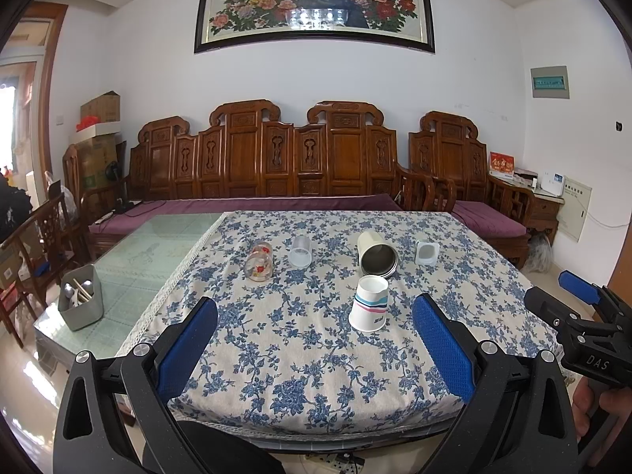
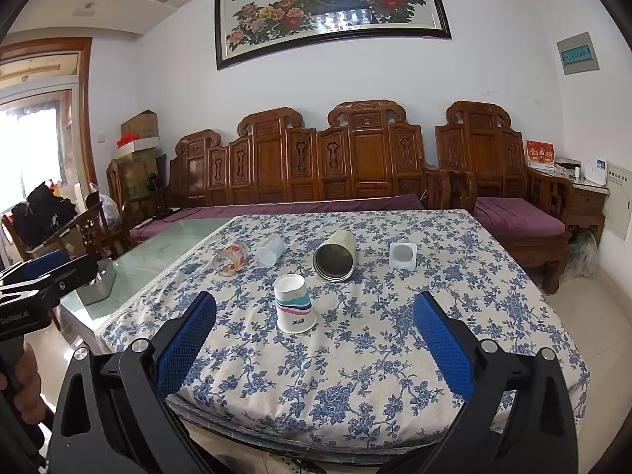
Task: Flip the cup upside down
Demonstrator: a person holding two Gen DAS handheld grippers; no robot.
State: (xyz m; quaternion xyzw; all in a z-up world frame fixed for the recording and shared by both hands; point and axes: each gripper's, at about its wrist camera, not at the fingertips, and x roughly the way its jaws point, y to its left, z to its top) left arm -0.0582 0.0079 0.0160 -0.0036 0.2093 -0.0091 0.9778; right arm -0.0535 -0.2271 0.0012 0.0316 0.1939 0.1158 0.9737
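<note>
Left hand-held gripper (image 1: 316, 339): jaws spread wide, nothing between the blue pads; hovers at the near edge of the surface, nearer than the paper cup and well apart from it.
Right hand-held gripper (image 2: 315, 339): also wide and empty, at the same near edge, short of the paper cup; the left wrist view shows it off to the right.
Surface (image 1: 276, 375): covered by a blue-flower cloth; bare cloth lies between both tools and the paper cup.
Paper cup (image 1: 369, 303): nearest of the cups, white with coloured stripes. It already stands mouth down, wide rim on the cloth, base up.
Metal tumbler (image 1: 377, 254): just behind the paper cup, on its side, dark open mouth toward the cameras.
Square white cup (image 1: 426, 252): behind and right of the paper cup, on its side by the look of it.
Frosted cup (image 1: 300, 252): behind and left of the paper cup, on its side.
Flowered glass (image 1: 260, 262): farthest left of the paper cup, on its side.
Step in hand: probably one cup finished, both tools drawn back and free, none of the others grasped.
Next move calls for: reaching past the paper cup without knocking it, closing across a lying cup's wall, most likely the tumbler, then tipping it mouth down. Round walls may roll under the first touch.
</note>
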